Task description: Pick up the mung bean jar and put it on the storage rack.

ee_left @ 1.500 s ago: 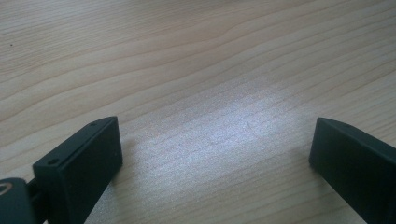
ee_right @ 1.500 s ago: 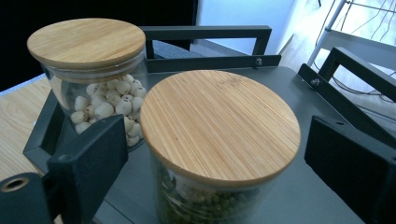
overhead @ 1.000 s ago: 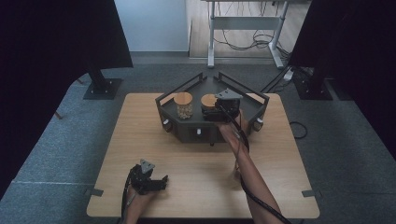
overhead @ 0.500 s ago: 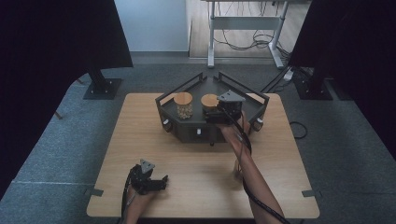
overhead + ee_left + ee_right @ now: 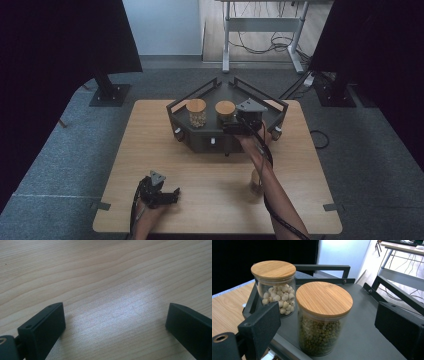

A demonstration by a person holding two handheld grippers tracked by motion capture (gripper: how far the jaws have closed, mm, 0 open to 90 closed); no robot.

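Note:
A dark grey tray stand at the table's far middle carries two glass jars with bamboo lids. One jar holds white beads, the other green beans. My right gripper reaches over the tray's front edge. Its jaws have just been closing a little but stand wide, with the green-bean jar between them and a gap on each side. My left gripper rests open on the bare wood at the front left, nothing between its jaws.
A third small jar stands on the wooden table beside the right forearm. The tray has raised rails along its far sides. Beyond the table are grey carpet, dark curtains and a desk frame.
The right gripper has edged slightly toward the tray's front by the green-bean jar. The left gripper has not moved.

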